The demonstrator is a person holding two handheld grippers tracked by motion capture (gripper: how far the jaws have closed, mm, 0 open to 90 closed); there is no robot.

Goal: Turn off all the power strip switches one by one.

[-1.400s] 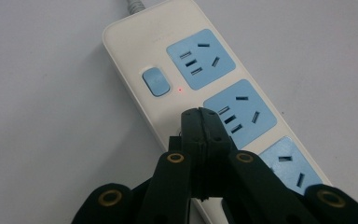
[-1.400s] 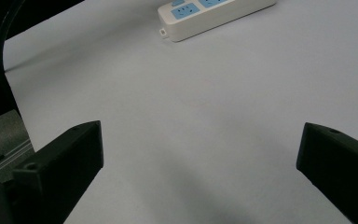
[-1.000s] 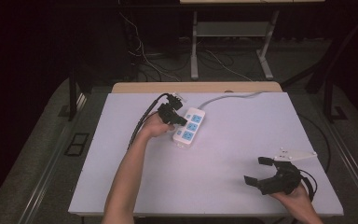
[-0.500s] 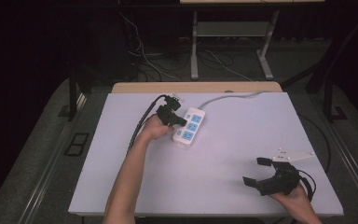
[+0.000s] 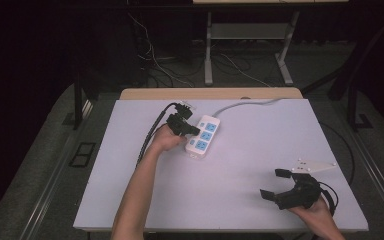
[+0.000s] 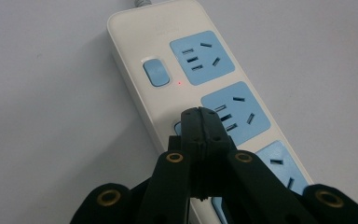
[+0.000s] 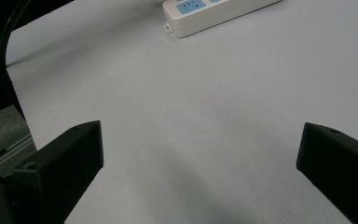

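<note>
Left gripper (image 6: 200,122): jaws clenched tight together with nothing between them, so the two tips make one blunt point. That is deliberate, I think; a single closed tip works as a poking finger. The tip sits on the power strip (image 6: 177,74), right at the second switch (image 6: 179,127), which it mostly hides. I judge the job in hand to be pressing that switch. The first switch (image 6: 156,72) lies clear farther up the strip, a small red light (image 6: 179,83) just beside it.

From the high view the left gripper (image 5: 186,129) leans in from the strip's left edge, my hand low behind it, cable trailing off toward the table's left side.

The power strip (image 5: 203,136) lies slantwise near the far middle of the white table (image 5: 130,200), its cord (image 5: 250,103) running off the far edge. Flat on the table, it can take a downward push without being held.

Right gripper (image 5: 279,184): jaws spread wide, holding nothing, resting at the near right corner well apart from the strip. In its own view the open jaws frame bare table with the strip's end (image 7: 214,14) far off. Parked out of the way, I reckon, since the press needs one tip.
</note>
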